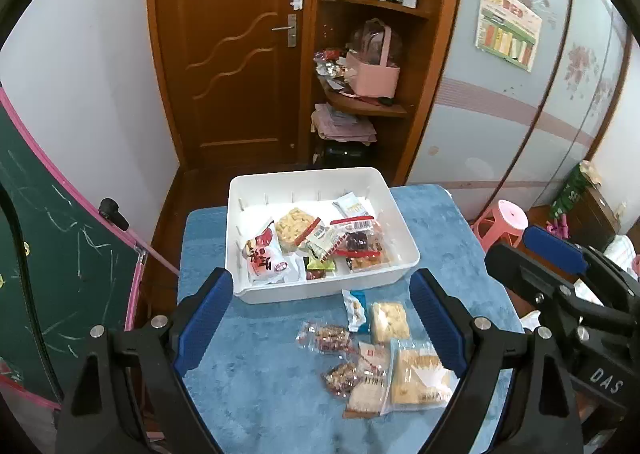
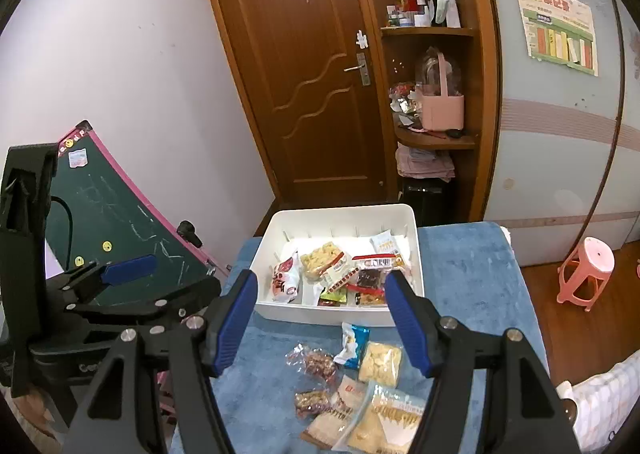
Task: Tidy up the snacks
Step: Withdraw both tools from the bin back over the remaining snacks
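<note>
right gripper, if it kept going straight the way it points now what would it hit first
Probably the near wall of the white bin, or the snack packets on the blue cloth just before it. The right gripper is open and empty; depth is hard to judge.

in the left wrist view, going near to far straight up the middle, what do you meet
loose snack packets on the blue cloth → white bin holding more snacks → wooden door and corner shelves at the back
</note>
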Tool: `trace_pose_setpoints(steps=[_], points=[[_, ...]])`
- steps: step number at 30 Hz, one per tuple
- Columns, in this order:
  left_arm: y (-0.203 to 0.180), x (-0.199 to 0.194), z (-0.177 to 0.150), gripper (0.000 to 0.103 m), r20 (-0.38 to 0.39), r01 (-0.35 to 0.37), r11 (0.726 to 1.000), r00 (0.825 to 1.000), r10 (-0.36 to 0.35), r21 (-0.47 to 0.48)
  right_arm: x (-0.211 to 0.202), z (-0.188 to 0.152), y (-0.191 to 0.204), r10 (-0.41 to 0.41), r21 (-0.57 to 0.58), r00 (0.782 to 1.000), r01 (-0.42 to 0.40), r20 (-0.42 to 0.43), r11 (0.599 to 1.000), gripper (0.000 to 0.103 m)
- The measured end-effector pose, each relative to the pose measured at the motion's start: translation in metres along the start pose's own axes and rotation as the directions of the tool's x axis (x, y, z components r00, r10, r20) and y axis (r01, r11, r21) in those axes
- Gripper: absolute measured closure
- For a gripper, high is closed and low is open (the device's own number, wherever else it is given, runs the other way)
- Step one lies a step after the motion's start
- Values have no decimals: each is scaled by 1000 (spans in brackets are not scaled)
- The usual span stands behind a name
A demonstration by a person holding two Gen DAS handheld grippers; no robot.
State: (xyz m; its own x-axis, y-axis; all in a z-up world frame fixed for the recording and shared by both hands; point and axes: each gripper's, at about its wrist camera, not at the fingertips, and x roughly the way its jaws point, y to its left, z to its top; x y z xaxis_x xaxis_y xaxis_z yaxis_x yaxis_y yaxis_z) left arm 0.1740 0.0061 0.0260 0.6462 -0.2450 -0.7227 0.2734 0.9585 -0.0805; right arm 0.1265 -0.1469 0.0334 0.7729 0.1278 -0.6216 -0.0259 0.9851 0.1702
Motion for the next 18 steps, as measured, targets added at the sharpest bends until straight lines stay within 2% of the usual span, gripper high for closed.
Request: trace_pose_setpoints(steps=[11, 14, 18], points=[[-1, -29, -33, 12, -14, -3, 1000, 1000, 3, 14, -23, -15, -4, 41, -48, 999, -42, -26, 998, 36], [-7, -25, -45, 12, -38, -6, 1000, 999, 6, 19, -25, -19, -18, 50, -55, 998, -52, -43, 997, 35], [-20, -5, -67, 12, -95, -30, 999, 995, 31, 12, -17, -30, -45, 55, -54, 995, -59, -87, 997, 28]])
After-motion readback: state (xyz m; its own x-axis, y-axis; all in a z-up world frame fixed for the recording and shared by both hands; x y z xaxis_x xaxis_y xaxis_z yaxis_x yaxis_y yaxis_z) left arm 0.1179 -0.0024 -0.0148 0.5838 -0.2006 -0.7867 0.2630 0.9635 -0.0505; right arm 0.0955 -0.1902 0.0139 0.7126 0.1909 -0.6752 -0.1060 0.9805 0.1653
